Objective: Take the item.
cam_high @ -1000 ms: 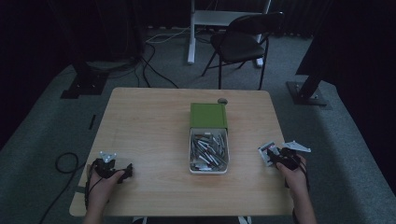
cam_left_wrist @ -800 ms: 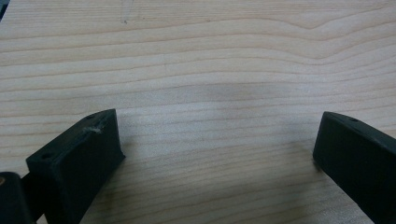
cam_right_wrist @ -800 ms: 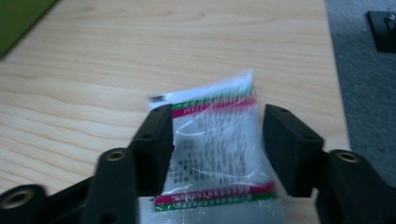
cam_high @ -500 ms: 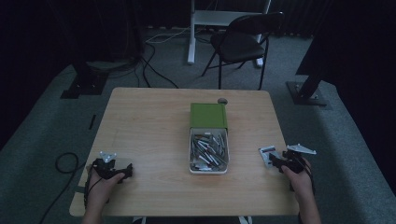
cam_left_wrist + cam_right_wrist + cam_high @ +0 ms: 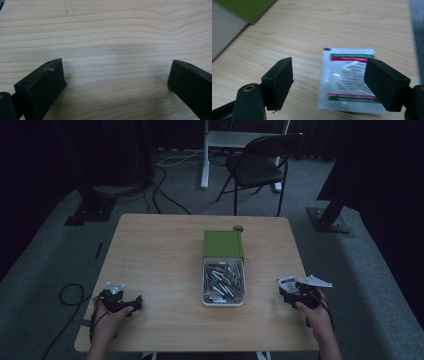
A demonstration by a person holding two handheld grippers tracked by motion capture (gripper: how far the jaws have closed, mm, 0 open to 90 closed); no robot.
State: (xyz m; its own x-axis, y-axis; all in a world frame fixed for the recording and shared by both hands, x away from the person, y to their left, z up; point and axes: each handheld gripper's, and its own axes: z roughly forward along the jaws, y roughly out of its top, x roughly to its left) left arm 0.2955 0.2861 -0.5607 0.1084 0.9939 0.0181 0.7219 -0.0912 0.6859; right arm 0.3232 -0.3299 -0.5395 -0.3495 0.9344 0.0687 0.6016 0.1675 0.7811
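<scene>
A white sachet (image 5: 348, 80) with green and pink stripes lies flat on the wooden table (image 5: 165, 255), near its right edge. My right gripper (image 5: 329, 67) is open just in front of it, one jaw on each side and neither touching it. From above, the sachet (image 5: 286, 281) sits just beyond the right gripper (image 5: 287, 295). My left gripper (image 5: 116, 72) is open over bare wood with nothing between its jaws. It rests near the table's front left corner (image 5: 131, 302).
A green box (image 5: 223, 243) stands mid-table, and in front of it is a white tray (image 5: 204, 285) holding several silvery packets. The green box (image 5: 249, 10) lies to the upper left of the right gripper. A small round object (image 5: 238, 228) lies behind the box. A chair (image 5: 260, 165) stands beyond the table.
The right hand drifted slightly rightward, then back toward the sachet, which stays where it was. The left gripper has not moved.
</scene>
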